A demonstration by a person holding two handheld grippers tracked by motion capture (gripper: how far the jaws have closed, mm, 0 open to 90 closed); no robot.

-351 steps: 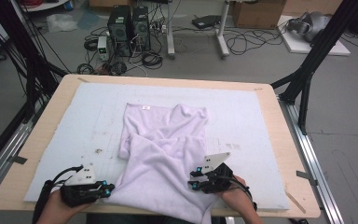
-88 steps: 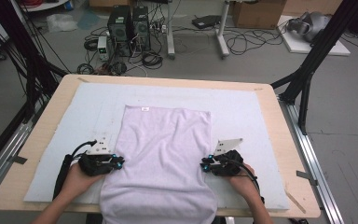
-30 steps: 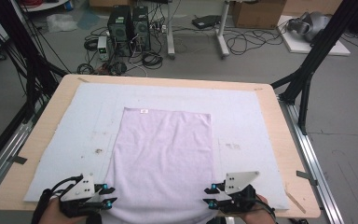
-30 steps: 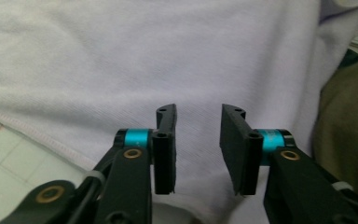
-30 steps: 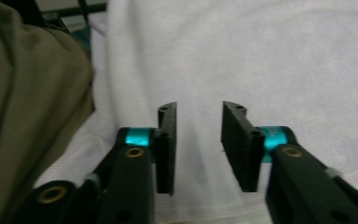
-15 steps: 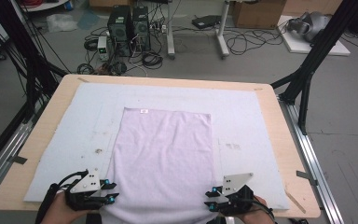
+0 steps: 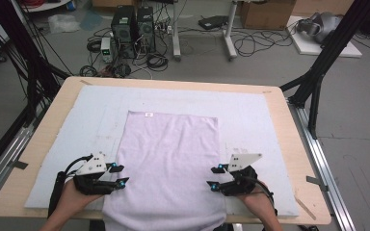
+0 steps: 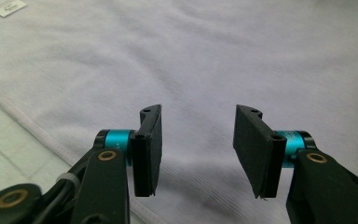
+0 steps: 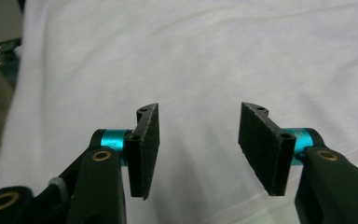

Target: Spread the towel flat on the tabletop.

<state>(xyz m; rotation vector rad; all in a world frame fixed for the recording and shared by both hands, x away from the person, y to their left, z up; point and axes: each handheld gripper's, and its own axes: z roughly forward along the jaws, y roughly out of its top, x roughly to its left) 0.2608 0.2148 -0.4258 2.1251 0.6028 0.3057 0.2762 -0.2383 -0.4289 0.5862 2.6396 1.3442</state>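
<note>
Tongs (image 7: 121, 174) (image 7: 214, 176) just opened, moved upward | towel (image 7: 168, 159) unchanged, flat

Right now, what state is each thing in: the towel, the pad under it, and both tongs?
Towel: spread flat, smooth, tag at its far left corner, near edge hanging over the table's near side.
Pad: flat on the table, under the towel.
Left tongs: open, nothing between the jaws, above the towel's left edge; jaws just opened.
Right tongs: open, nothing held, above the towel's right edge; jaws just opened.
</note>
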